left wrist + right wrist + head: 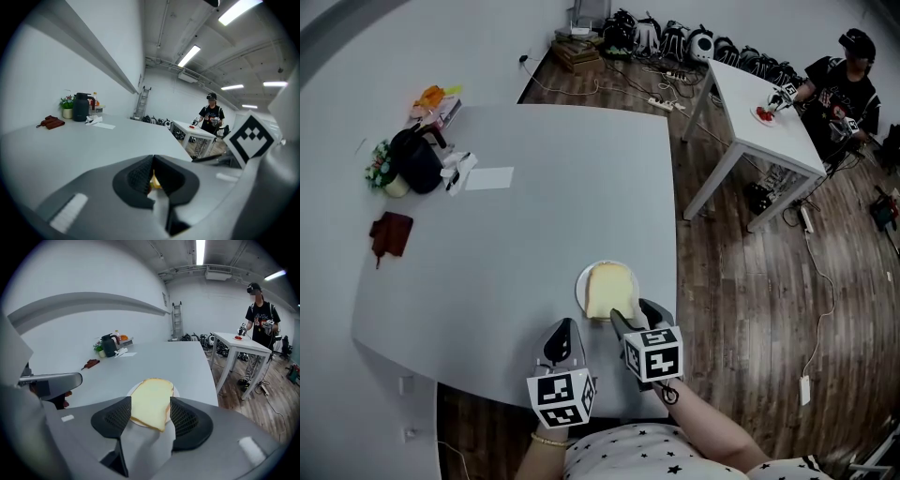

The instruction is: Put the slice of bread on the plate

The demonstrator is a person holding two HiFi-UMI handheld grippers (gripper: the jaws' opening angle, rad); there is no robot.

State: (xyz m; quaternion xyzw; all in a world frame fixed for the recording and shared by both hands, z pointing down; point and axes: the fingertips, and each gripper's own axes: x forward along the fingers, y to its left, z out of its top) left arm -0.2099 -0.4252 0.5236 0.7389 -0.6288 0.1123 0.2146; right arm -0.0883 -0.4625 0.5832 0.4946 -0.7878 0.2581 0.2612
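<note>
A pale slice of bread (pixel 607 289) lies flat on a small white plate (pixel 581 281) near the grey table's front right edge. In the right gripper view the bread (pixel 152 399) covers most of the plate (pixel 132 391). My right gripper (pixel 637 312) is open, and its pads stand either side of the slice's near end (pixel 151 405) without pressing it. To the left of the plate, my left gripper (pixel 563 330) hovers low over the table with its jaws together (pixel 152 161). A small yellowish speck shows behind its pads; I cannot tell what it is.
At the table's far left stand a black jug (pixel 417 161), a small plant (pixel 380 169), a white sheet (pixel 490 178) and a dark red cloth (pixel 391 232). The table edge (pixel 676 281) runs just right of the plate. A person (pixel 842 89) works at a white table (pixel 764 127) beyond.
</note>
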